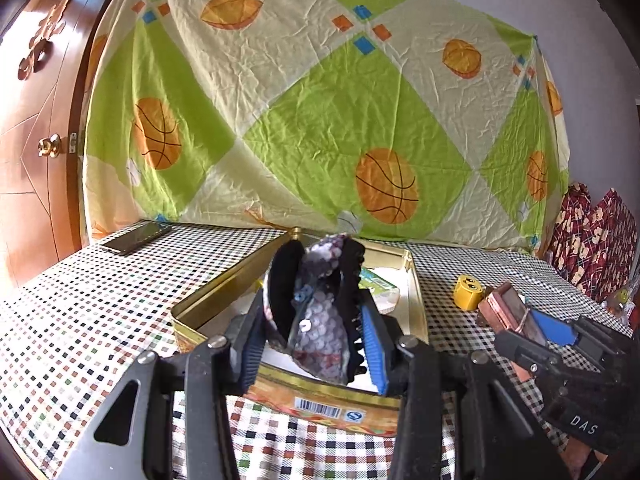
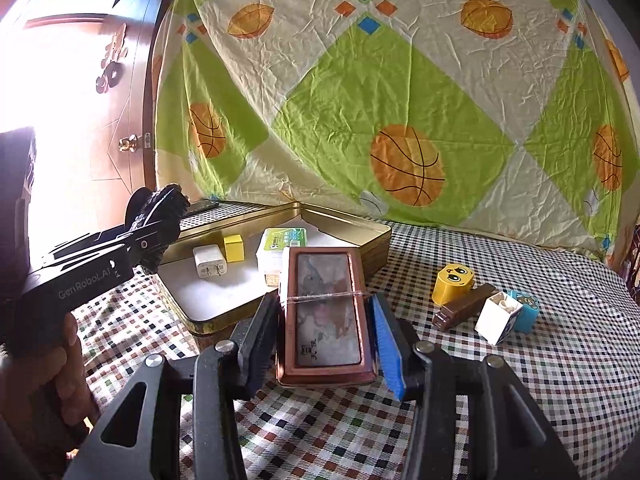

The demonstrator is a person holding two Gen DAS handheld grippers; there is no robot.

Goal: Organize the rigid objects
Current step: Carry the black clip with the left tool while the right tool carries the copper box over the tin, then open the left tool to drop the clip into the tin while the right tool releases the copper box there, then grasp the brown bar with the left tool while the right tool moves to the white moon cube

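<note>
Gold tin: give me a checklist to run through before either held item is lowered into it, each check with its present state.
1. Left hand-held gripper grips the sequined hair claw: ok, pads press on both sides.
2. Right hand-held gripper grips the brown framed box: ok, clamped between both pads.
3. Gold tin open, no lid on it: ok.
4. Bare floor left in the tin: ok, the white charger, yellow cube and green-labelled box sit toward the back.
5. The two grippers clear of each other: ok, apart in both views.
6. String around the framed box holding tight: cannot tell.
</note>
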